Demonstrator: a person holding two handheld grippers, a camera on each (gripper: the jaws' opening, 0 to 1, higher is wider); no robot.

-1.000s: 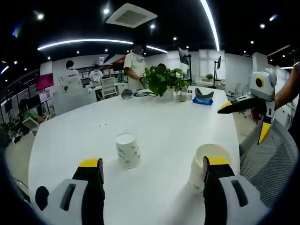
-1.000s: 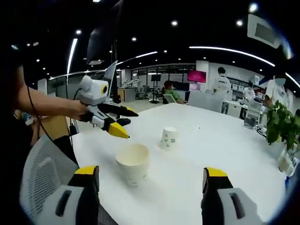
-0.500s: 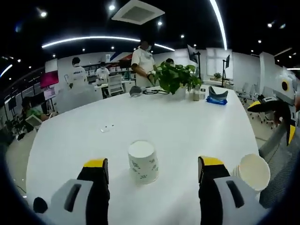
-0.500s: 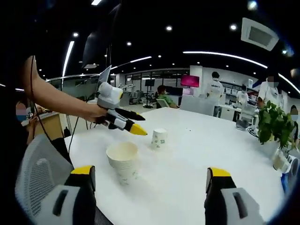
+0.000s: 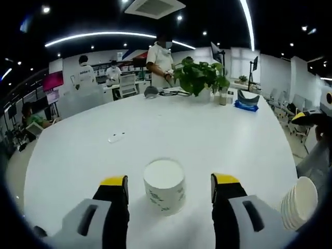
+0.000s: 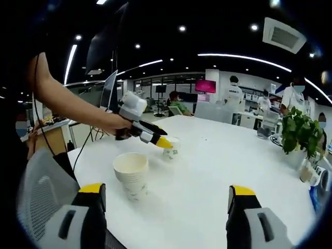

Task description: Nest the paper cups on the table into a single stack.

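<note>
- Left hand-held gripper spread wide, yellow-tipped jaws low over the white bench, nothing pinched.
- Single cup upside down on the bench, sitting between those 2 jaws, apart from both; green print on its side.
- Cup stack at the lower right of the left gripper view, near the bench edge, rims layered one inside another, well apart from the single cup.
- Right hand-held gripper also spread, jaws at the bottom of its own view, holding nothing.
- In the right gripper view, stack upright on the bench near its edge, mouth open upward, ahead of the left-hand jaw.
- Beyond the stack, the single cup partly hidden by the left hand-held gripper, held in a person's hand with the arm reaching in from the left; yellow jaw tips right at the cup, contact not clear.
- Tip of the right hand-held gripper visible at the right edge of the left gripper view.
- Potted plant and a blue object at the far end of the bench.
- Mesh chair at the lower left of the right gripper view.
- Several people standing in the office beyond the bench.
</note>
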